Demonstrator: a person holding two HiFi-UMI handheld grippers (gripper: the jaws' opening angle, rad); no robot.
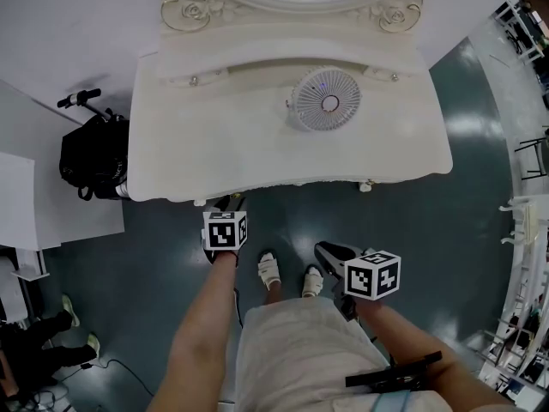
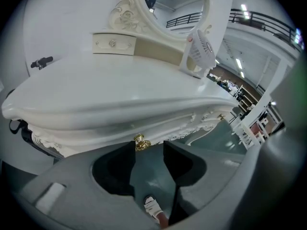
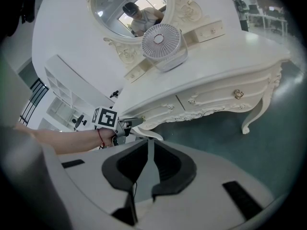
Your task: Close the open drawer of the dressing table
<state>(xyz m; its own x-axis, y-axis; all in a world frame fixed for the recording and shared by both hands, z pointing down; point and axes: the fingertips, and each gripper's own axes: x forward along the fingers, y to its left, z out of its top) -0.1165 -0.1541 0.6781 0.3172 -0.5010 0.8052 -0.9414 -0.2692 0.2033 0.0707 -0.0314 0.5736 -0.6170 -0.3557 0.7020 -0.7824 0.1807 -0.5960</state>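
The white dressing table (image 1: 257, 144) stands in front of me. In the left gripper view its carved drawer front (image 2: 96, 135) lies back under the tabletop edge, and I see no gap around it. My left gripper (image 2: 149, 146) is open right at that front. The gold drawer knob (image 2: 140, 143) sits at the tips, beside the left finger, with no pad pressing on it. From above, the left gripper (image 1: 232, 202) reaches just under the table's front edge. My right gripper (image 3: 147, 145) hangs back over the floor, shut with nothing in it, lower right in the head view (image 1: 322, 249).
A white fan (image 1: 324, 99) stands on the tabletop below the oval mirror (image 3: 129, 8). A black bag (image 1: 90, 157) sits left of the table, and a white rack (image 1: 523, 230) is at the right. My feet (image 1: 270, 271) are close behind the grippers.
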